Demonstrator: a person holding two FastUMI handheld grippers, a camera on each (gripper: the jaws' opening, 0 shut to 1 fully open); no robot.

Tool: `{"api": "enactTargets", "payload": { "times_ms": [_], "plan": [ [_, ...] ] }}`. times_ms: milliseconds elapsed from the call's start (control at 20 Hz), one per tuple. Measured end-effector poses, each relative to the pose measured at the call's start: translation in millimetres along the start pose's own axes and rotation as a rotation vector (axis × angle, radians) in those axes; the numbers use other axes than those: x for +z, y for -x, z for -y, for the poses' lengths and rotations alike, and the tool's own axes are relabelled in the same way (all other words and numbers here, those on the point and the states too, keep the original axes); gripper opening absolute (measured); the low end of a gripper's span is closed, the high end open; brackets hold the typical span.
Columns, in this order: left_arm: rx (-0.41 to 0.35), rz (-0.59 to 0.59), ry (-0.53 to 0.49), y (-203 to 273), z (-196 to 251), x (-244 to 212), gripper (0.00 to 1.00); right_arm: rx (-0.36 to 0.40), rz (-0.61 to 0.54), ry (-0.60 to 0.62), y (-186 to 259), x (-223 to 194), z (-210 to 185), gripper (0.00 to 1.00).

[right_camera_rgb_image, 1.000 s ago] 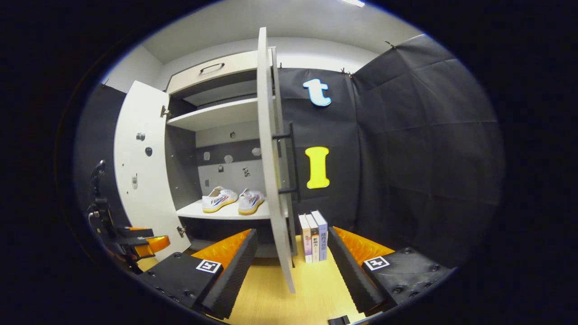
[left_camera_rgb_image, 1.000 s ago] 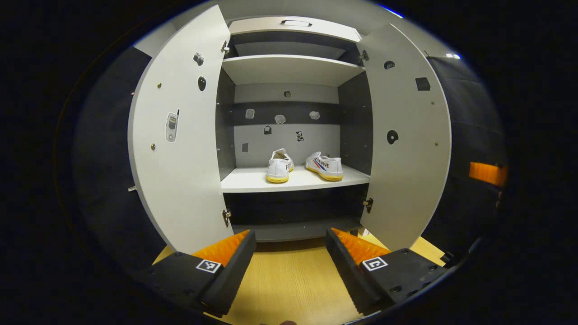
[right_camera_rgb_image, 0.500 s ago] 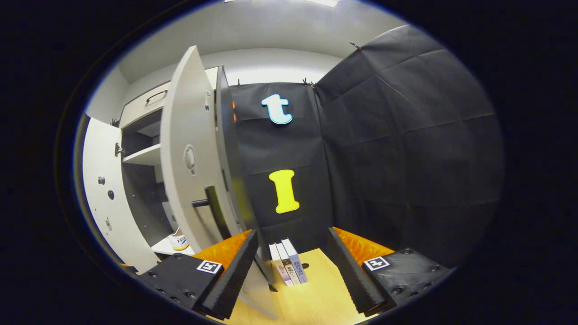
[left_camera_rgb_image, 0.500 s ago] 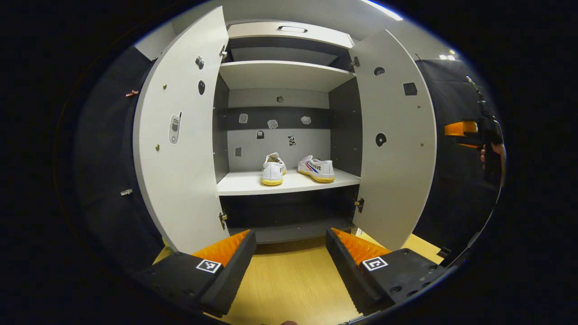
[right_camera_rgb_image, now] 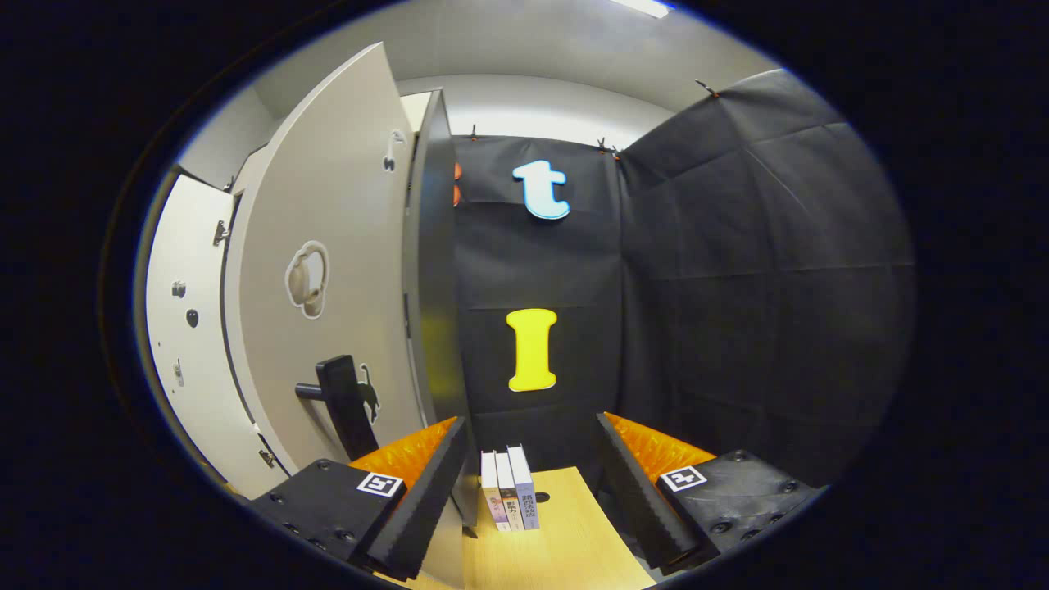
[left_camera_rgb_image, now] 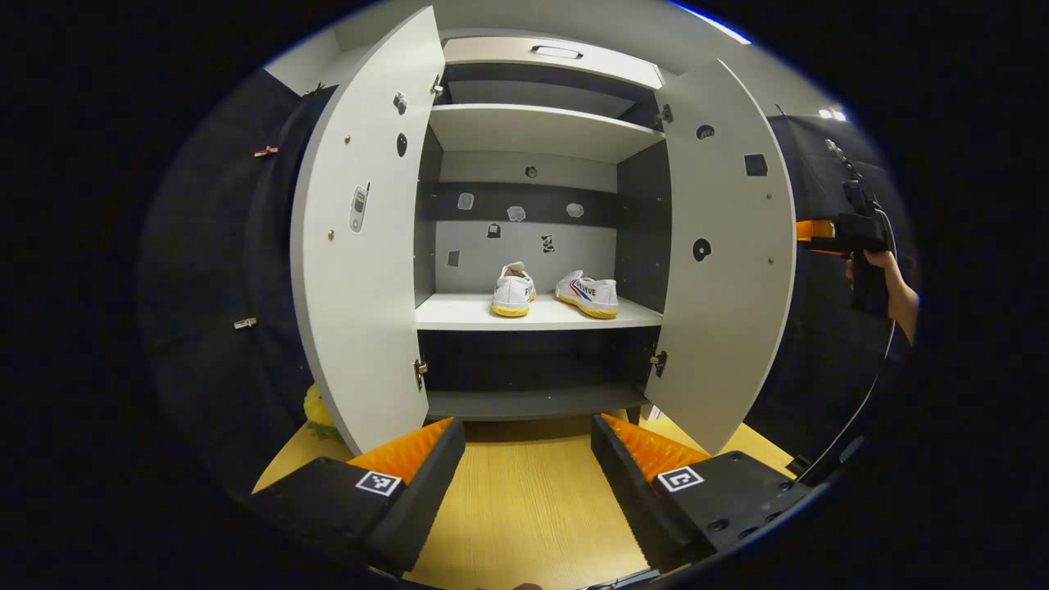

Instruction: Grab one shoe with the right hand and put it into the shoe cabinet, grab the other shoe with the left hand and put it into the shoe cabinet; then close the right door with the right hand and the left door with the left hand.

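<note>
Two white shoes (left_camera_rgb_image: 553,293) sit side by side on the cabinet's middle shelf (left_camera_rgb_image: 533,313) in our left gripper view — both doors open. Our right gripper view adds the right door's (right_camera_rgb_image: 328,270) outer face and black handle (right_camera_rgb_image: 342,403). Both our left gripper (left_camera_rgb_image: 529,459) and right gripper (right_camera_rgb_image: 531,463) are spread, empty.

Partial lettering on the side of the right shoe (left_camera_rgb_image: 588,295), not fully legible; printing on the spines of three books (right_camera_rgb_image: 510,500), too small to read
</note>
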State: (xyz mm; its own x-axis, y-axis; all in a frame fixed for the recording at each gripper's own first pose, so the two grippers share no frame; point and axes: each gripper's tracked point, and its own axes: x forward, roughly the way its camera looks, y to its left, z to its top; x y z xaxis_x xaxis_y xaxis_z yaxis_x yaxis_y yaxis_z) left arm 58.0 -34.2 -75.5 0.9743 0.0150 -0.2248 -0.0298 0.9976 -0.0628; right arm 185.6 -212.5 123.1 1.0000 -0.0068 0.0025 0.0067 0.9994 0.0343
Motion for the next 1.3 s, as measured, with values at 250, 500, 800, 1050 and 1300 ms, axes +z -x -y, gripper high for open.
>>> {"api": "enactTargets", "payload": {
  "times_ms": [250, 500, 800, 1050, 1300],
  "plan": [
    [0.063, -0.028, 0.038, -5.5, -1.2, -9.7, 0.97, 0.054, -0.033, 0.054, -11.2, -11.8, -8.3, 0.96],
    [0.105, -0.026, 0.016, -14.4, 3.9, -5.8, 0.94, 0.087, -0.037, 0.028, -9.5, -14.2, -23.6, 0.96],
    [0.168, -0.030, 0.093, -13.1, -4.5, -3.4, 0.94, 0.200, -0.038, -0.010, -11.5, -19.6, -87.5, 0.96],
    [0.204, -0.012, 0.069, -0.9, -47.0, 0.6, 0.94, 0.188, -0.001, -0.058, -26.9, -12.5, -129.9, 0.96],
    [0.277, 0.011, 0.072, 20.0, -104.7, 0.3, 0.94, 0.258, -0.015, -0.111, -35.8, -17.2, -199.9, 0.98]
  ]
}}
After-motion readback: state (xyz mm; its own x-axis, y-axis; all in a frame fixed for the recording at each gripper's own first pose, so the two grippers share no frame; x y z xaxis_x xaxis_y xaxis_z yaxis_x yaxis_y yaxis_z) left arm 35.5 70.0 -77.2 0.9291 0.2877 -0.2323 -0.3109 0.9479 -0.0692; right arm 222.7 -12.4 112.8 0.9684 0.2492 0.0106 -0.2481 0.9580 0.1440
